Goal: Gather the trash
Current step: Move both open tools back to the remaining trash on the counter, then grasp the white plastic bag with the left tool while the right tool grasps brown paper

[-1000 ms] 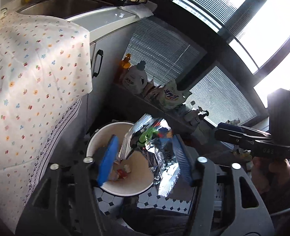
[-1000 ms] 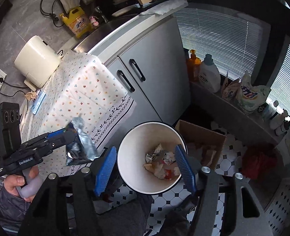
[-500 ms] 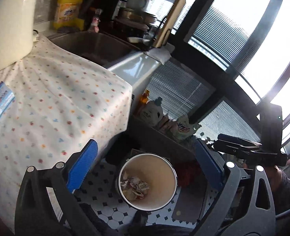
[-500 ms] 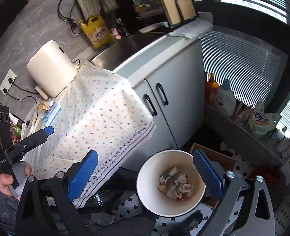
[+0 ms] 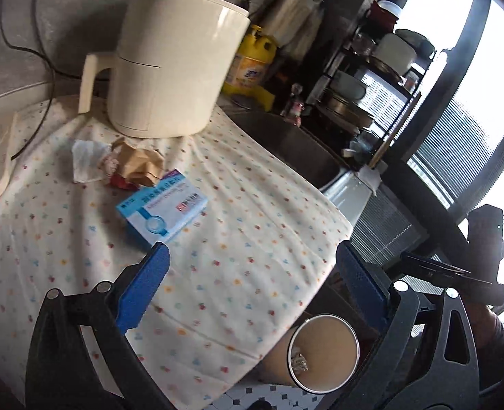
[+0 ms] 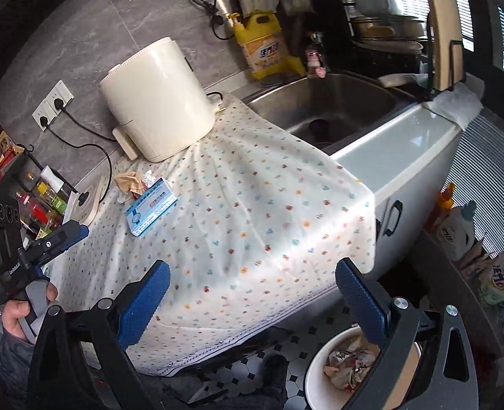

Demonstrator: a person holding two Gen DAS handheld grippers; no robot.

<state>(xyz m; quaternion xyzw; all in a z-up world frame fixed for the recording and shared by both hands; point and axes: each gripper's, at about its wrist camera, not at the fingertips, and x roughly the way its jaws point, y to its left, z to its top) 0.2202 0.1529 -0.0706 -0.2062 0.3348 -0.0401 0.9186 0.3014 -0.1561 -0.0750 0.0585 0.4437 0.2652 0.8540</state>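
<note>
While angled down over floral cloth [image 5: 252, 239], left gripper [image 5: 252, 290] and right gripper [image 6: 252, 294] jaws spread wide, empty.

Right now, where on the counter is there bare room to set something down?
Free: the wide stretch of dotted cloth between the blue box and the sink, out to the front edge. Crowded: the back left corner, where crumpled paper and tissue bunch against the cream appliance.

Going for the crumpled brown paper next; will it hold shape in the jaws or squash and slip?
The brown paper looks loosely crumpled, so it probably squashes. It seems light, so a nudge may slide it on the cloth. It touches the tissue, which may drag along.
</note>
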